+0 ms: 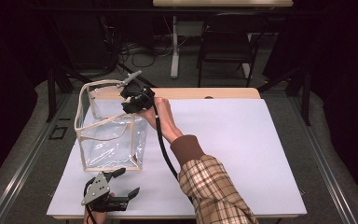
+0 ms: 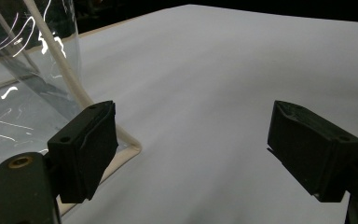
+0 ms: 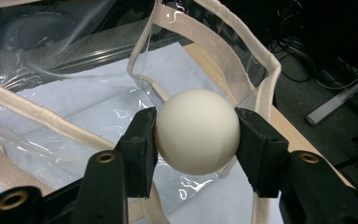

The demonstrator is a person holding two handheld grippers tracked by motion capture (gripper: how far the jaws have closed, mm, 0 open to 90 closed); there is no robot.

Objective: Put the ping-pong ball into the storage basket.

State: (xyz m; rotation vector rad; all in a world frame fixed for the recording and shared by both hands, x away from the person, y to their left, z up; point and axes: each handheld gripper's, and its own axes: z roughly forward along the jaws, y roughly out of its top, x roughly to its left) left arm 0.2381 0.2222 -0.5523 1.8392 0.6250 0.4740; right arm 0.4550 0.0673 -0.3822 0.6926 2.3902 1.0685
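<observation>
Right tongs [image 3: 196, 137] grip a smooth, cream-white ball [image 3: 197, 131] over the clear bag [image 3: 74, 112]; left tongs [image 2: 193, 149] gape empty.

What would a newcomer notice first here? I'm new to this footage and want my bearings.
First, the white ball clamped in the right hand-held gripper, poised above the open top of the clear bag standing at the table's left. Next, the left hand-held gripper at the near edge, jaws wide apart with nothing between them.
</observation>
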